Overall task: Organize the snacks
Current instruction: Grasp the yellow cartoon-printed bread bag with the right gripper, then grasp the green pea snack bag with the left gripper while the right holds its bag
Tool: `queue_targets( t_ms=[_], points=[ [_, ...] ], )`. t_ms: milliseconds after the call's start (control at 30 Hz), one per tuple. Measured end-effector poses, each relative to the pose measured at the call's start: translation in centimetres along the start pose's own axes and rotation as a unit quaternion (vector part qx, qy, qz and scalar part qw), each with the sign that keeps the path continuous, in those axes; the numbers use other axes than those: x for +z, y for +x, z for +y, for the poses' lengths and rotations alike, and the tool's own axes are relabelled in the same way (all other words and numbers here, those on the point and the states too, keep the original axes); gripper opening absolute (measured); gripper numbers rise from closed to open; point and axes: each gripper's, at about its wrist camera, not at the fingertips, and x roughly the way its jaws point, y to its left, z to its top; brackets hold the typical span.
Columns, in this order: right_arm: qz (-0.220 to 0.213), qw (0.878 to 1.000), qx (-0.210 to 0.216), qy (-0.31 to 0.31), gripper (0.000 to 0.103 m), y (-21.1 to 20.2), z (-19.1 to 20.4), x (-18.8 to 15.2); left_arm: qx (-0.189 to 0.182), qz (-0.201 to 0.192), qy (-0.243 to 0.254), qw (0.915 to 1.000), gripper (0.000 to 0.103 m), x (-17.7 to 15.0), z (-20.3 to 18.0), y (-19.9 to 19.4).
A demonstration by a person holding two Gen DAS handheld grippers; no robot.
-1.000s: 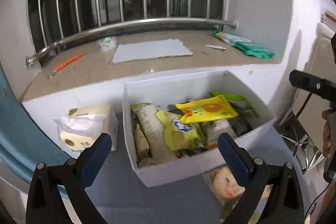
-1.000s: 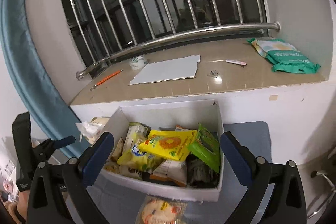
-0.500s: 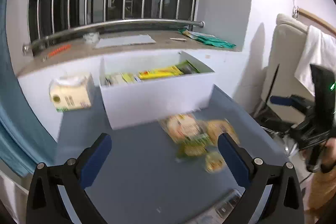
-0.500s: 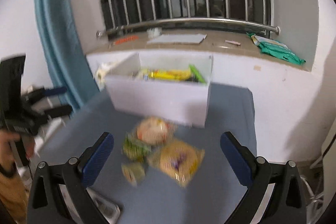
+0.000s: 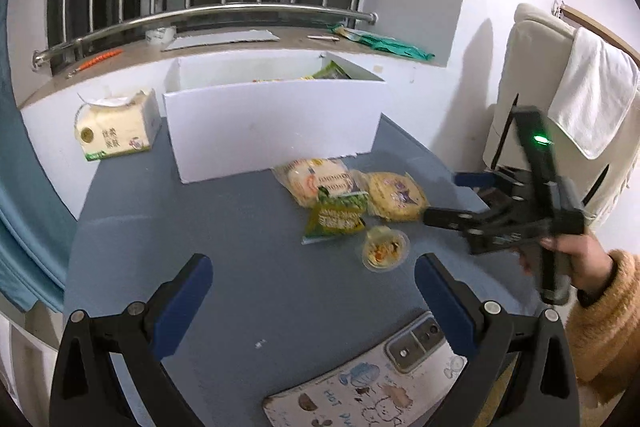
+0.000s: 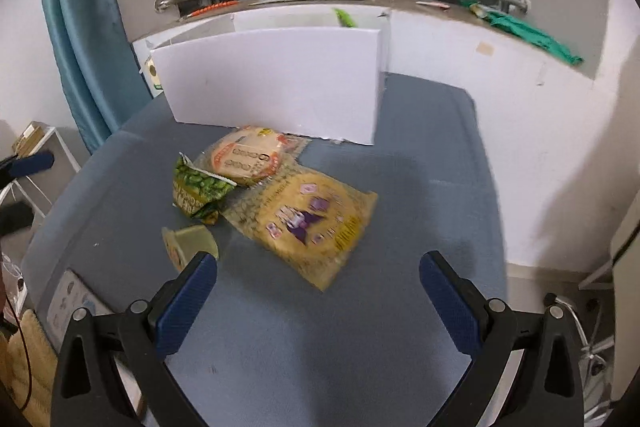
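Several snacks lie on the blue table in front of a white box point(image 5: 272, 123) point(image 6: 276, 83): a round cracker pack point(image 5: 316, 179) point(image 6: 248, 157), a green pea bag point(image 5: 336, 215) point(image 6: 198, 187), a yellow pack with purple print point(image 5: 394, 195) point(image 6: 304, 223) and a small jelly cup point(image 5: 384, 247) point(image 6: 188, 247). The box holds more snacks, mostly hidden behind its front wall. My left gripper point(image 5: 312, 291) is open and empty, near the table's front. My right gripper point(image 6: 318, 291) is open and empty, just short of the yellow pack; it also shows in the left wrist view point(image 5: 444, 197).
A tissue pack point(image 5: 114, 125) stands left of the box. A phone in a cartoon case point(image 5: 368, 383) lies at the table's front edge. A windowsill with bars runs behind the box. A chair with a white towel point(image 5: 592, 95) stands at the right.
Both grippers have pulled back from over the box and dropped lower toward the table. The loose snacks in front of the box have come into full view. Both stay open.
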Motion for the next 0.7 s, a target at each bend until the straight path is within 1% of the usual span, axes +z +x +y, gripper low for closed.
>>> queue_targets(
  t_ms=[100,267,333,400,467,500,533,567,600,700],
  points=[
    [0.010,1.000,-0.002,-0.011,0.103,1.9,0.6,0.6,0.001,0.004,0.002,1.0000,0.103,-0.3,-0.1,0.2],
    [0.043,0.999,0.000,-0.011,0.103,4.8,0.6,1.2,-0.002,0.007,-0.002,1.0000,0.103,-0.7,0.2,0.3],
    [0.045,0.999,0.001,-0.013,0.103,5.4,0.9,1.3,-0.004,0.010,-0.004,0.9999,0.103,-0.8,0.3,0.5],
    [0.043,0.999,-0.007,-0.020,0.103,5.7,1.2,1.5,-0.005,0.014,-0.005,0.9999,0.103,-0.8,0.3,0.8],
    [0.045,0.999,-0.005,-0.013,0.103,5.9,1.0,1.7,-0.004,0.016,-0.002,0.9999,0.103,-0.9,0.1,0.9],
    [0.042,0.999,-0.003,-0.010,0.100,5.9,1.0,1.7,-0.004,0.016,0.000,0.9999,0.103,-0.9,0.0,1.0],
    [0.032,0.999,-0.002,-0.008,0.092,5.5,0.8,1.7,-0.003,0.016,0.003,0.9999,0.103,-0.9,-0.1,1.0],
    [0.028,1.000,-0.002,-0.008,0.079,5.2,0.7,1.7,0.000,0.017,0.004,0.9998,0.103,-0.9,-0.1,1.1],
    [0.024,1.000,-0.003,-0.007,0.076,4.9,0.6,1.7,0.001,0.017,0.005,0.9998,0.103,-0.8,-0.1,1.3],
    [0.024,1.000,0.011,-0.007,0.074,4.4,0.7,1.5,0.002,0.022,0.007,0.9997,0.103,-0.2,-0.2,2.0]
  ],
)
